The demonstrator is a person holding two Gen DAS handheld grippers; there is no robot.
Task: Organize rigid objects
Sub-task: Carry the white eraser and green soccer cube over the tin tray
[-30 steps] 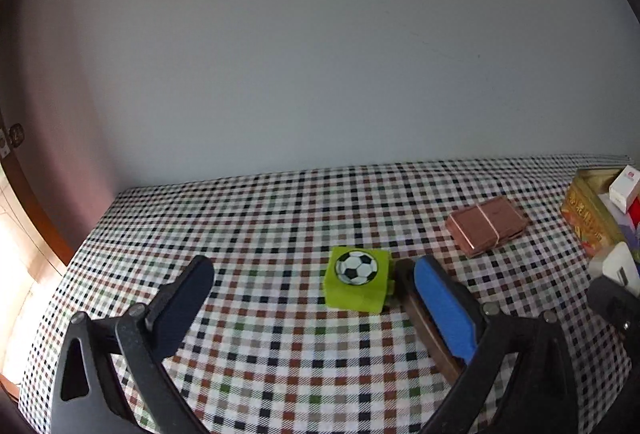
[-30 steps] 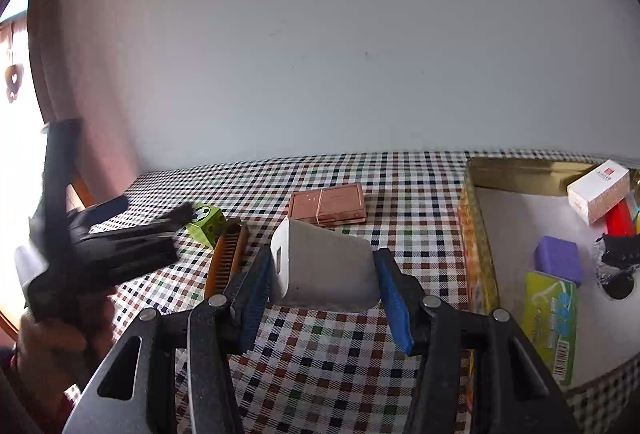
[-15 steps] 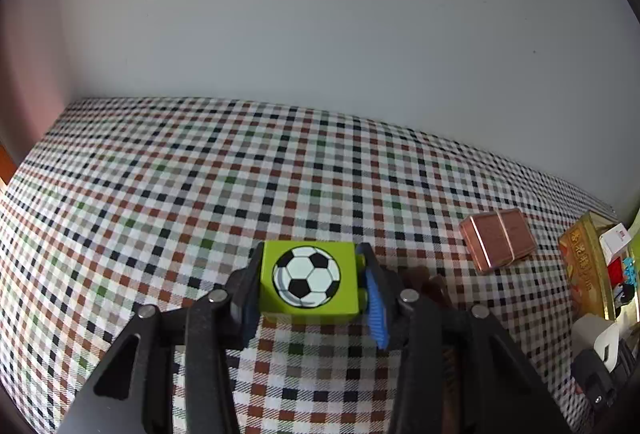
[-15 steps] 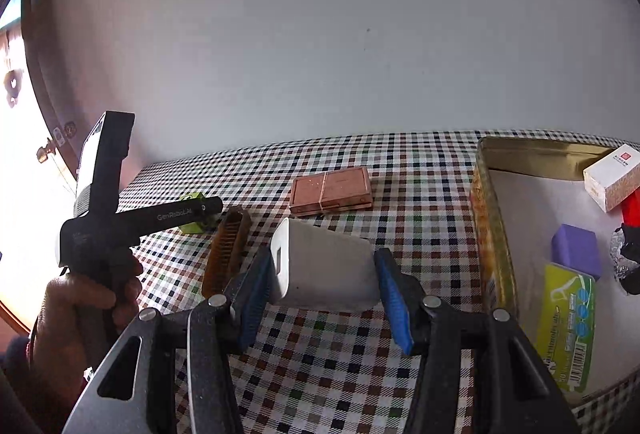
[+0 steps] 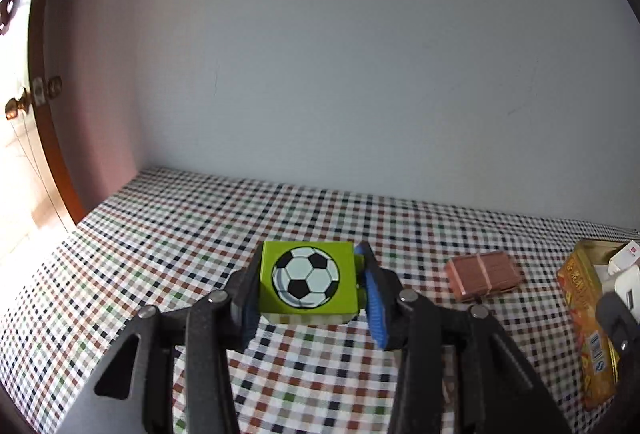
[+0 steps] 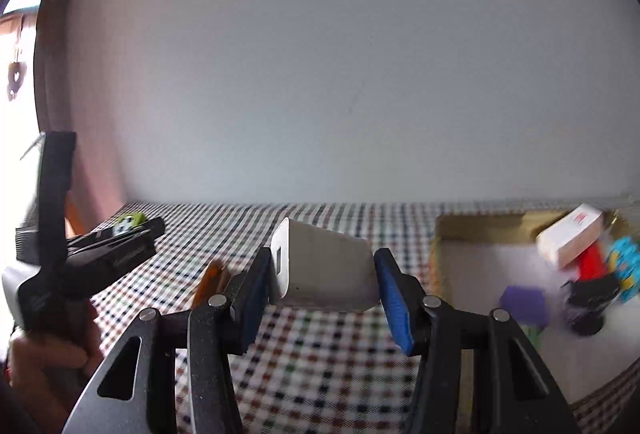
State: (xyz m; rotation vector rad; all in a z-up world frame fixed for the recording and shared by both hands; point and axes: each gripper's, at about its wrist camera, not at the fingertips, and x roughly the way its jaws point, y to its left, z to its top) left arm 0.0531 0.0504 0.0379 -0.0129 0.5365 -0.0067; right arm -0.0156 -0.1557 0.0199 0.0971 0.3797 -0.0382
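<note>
1. Since the earlier frame, left gripper [image 5: 308,298] has closed on the green football block [image 5: 307,279] and lifted it clear of the checked worktop [image 5: 160,234]; right view has swung toward the gold tin [image 6: 472,230].
2. Step in hand: both loads in carry. Right gripper [image 6: 320,288] fingers clamp the white charger [image 6: 324,268], held above the worktop just left of the tin.
3. Next, judged: bring the charger over the tin's bare floor, lower, release; the block follows.
4. Pose: both grippers near level, pointing at the wall; left one held out to the far left in the right view.
5. Copper pack [image 5: 482,274] lies loose on the worktop.
</note>
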